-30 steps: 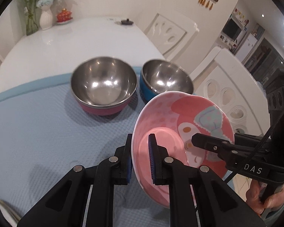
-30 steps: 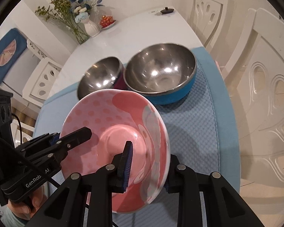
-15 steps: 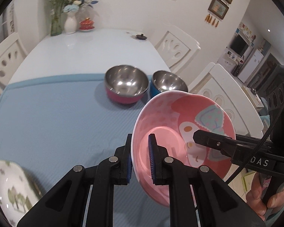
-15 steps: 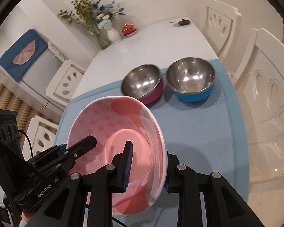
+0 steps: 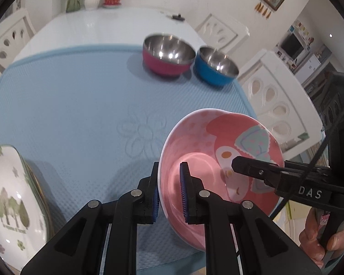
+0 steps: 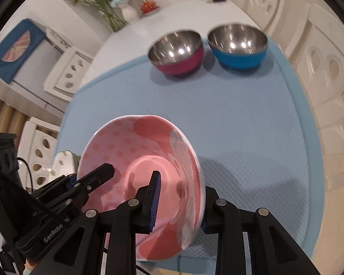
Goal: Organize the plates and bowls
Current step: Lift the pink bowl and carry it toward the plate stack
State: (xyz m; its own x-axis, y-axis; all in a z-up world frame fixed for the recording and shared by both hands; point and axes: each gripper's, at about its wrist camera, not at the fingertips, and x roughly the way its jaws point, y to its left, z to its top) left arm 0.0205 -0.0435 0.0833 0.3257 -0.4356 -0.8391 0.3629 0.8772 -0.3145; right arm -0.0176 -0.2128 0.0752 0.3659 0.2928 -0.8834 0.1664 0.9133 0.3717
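Note:
A pink cartoon-print bowl (image 5: 220, 158) is held in the air above the near edge of the blue mat (image 5: 84, 105). My left gripper (image 5: 169, 190) is shut on its left rim. My right gripper (image 6: 178, 197) is shut on its right rim; the bowl fills the lower middle of the right wrist view (image 6: 140, 167). A steel bowl with a magenta outside (image 5: 167, 55) and a steel bowl with a blue outside (image 5: 215, 66) stand side by side at the mat's far right. They also show in the right wrist view, magenta (image 6: 176, 50) and blue (image 6: 238, 43).
A white plate with tree and flower prints (image 5: 9, 204) lies at the mat's near left, seemingly atop others. White chairs (image 5: 279, 105) stand along the right side of the table. A vase of flowers (image 6: 126, 11) stands on the far white tabletop.
Both grippers have pulled back toward me with the pink bowl. The two steel bowls now look smaller and farther off. The white plate has come into the left wrist view.

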